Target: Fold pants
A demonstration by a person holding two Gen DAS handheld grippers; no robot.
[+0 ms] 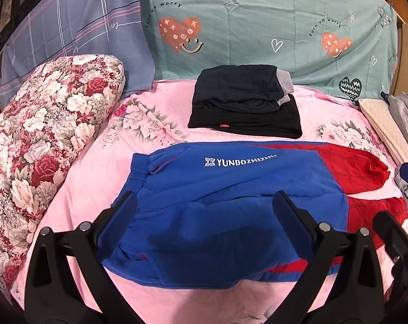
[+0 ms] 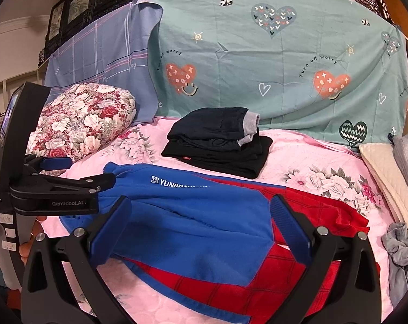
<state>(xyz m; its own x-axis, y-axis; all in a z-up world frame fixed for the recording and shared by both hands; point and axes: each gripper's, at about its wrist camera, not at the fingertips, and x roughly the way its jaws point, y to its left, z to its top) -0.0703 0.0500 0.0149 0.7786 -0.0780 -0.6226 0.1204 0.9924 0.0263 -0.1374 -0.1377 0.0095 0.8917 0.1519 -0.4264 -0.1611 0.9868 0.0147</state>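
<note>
Left wrist view: the pants (image 1: 217,205) lie flat on the pink bedsheet (image 1: 90,167), waistband to the left, red legs running right. The left gripper (image 1: 204,216) hovers above the blue seat with jaws spread wide, holding nothing. For a clean fold, each claw should take an edge squarely.

Right wrist view: the right gripper (image 2: 201,226) is likewise wide open and empty over the pants (contact with the cloth probably absent, though depth is hard to judge). A folded dark stack (image 2: 217,140) sits behind.
</note>
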